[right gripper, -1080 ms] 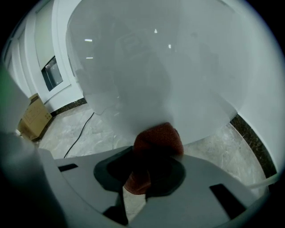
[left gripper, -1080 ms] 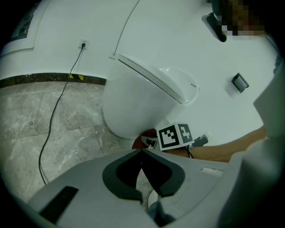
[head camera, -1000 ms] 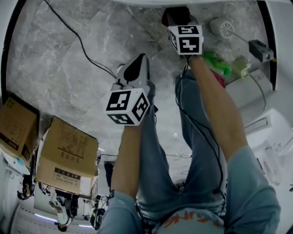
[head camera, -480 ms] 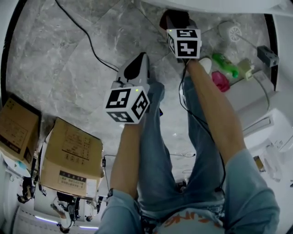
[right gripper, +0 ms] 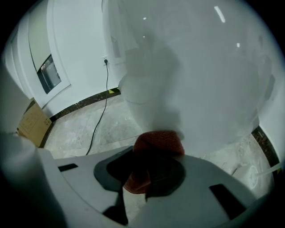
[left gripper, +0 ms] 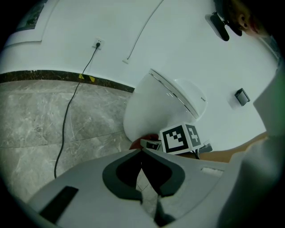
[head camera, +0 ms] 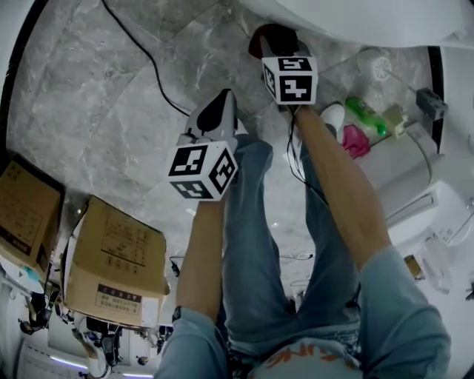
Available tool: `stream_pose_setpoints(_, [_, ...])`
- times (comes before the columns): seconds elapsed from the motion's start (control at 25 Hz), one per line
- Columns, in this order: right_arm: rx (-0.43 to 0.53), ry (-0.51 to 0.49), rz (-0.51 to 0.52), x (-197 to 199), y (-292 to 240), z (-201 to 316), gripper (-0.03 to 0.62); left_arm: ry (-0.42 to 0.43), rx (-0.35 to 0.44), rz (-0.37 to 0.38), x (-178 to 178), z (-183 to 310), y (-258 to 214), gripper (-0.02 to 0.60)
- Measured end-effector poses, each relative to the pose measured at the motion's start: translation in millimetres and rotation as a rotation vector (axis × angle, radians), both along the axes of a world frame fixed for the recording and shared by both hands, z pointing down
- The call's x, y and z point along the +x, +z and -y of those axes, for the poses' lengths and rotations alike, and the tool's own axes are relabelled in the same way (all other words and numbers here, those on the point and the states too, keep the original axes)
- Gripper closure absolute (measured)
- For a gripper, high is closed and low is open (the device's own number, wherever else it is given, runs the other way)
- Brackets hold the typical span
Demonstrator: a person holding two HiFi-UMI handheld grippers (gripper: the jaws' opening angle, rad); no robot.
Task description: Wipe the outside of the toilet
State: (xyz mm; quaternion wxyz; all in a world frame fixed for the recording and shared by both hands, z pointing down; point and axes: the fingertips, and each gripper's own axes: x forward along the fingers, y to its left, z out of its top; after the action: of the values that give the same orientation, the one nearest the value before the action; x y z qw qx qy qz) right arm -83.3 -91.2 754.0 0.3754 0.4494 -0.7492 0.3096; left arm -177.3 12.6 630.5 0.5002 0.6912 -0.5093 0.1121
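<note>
The white toilet point(head camera: 355, 18) fills the top of the head view, and its bowl point(right gripper: 191, 89) looms close in the right gripper view. My right gripper point(head camera: 272, 38) is shut on a red cloth point(right gripper: 156, 144), and the cloth is pressed against the lower outside of the bowl. From the left gripper view I see the toilet point(left gripper: 160, 107) side on, with the right gripper's marker cube point(left gripper: 180, 138) and a bit of the red cloth point(left gripper: 137, 143) at its base. My left gripper point(head camera: 226, 96) hangs over the floor, left of the right one, shut with nothing in it.
Two cardboard boxes point(head camera: 111, 259) point(head camera: 26, 203) stand at the left. A black cable point(head camera: 148, 59) runs over the marble floor to a wall socket point(left gripper: 98, 43). A green bottle point(head camera: 366, 115), a pink object point(head camera: 355, 141) and a white shoe point(head camera: 333, 118) lie right of the toilet.
The right gripper with the cloth has shifted slightly left and lower in the head view, and more of the toilet shows at the top. The left gripper has hardly moved.
</note>
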Motion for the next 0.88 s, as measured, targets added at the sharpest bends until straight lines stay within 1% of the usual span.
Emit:
stream_pose_setpoints(0.08, [0.0, 0.012, 0.007, -10.9, -2.7, 2.6, 0.52, -0.007, 0.003, -0.008, -9.6, 1.5, -1.0, 0.588])
stream_pose_setpoints(0.28, [0.039, -0.08, 0.015, -60.4, -11.4, 13.5, 0.522, -0.029, 0.005, -0.005, -44.5, 4.4, 1.3, 0.588])
stream_pose_setpoints(0.44, [0.074, -0.082, 0.043, -93.4, -26.0, 30.2, 0.522, -0.049, -0.015, 0.012, -75.9, -0.5, 6.5, 0.588])
stream_pose_setpoints(0.56, [0.102, -0.117, 0.059, -113.9, -41.5, 37.7, 0.522, -0.069, -0.019, 0.025, -95.8, -0.6, 1.9, 0.588])
stream_pose_setpoints(0.68, [0.1, -0.117, 0.099, -123.5, -63.6, 34.2, 0.521, -0.081, -0.016, 0.029, -106.4, 2.5, -10.9, 0.588])
stream_pose_setpoints(0.88, [0.079, -0.123, 0.148, -118.5, -111.5, 12.8, 0.521, -0.074, 0.022, 0.021, -106.4, 24.3, -52.4, 0.588])
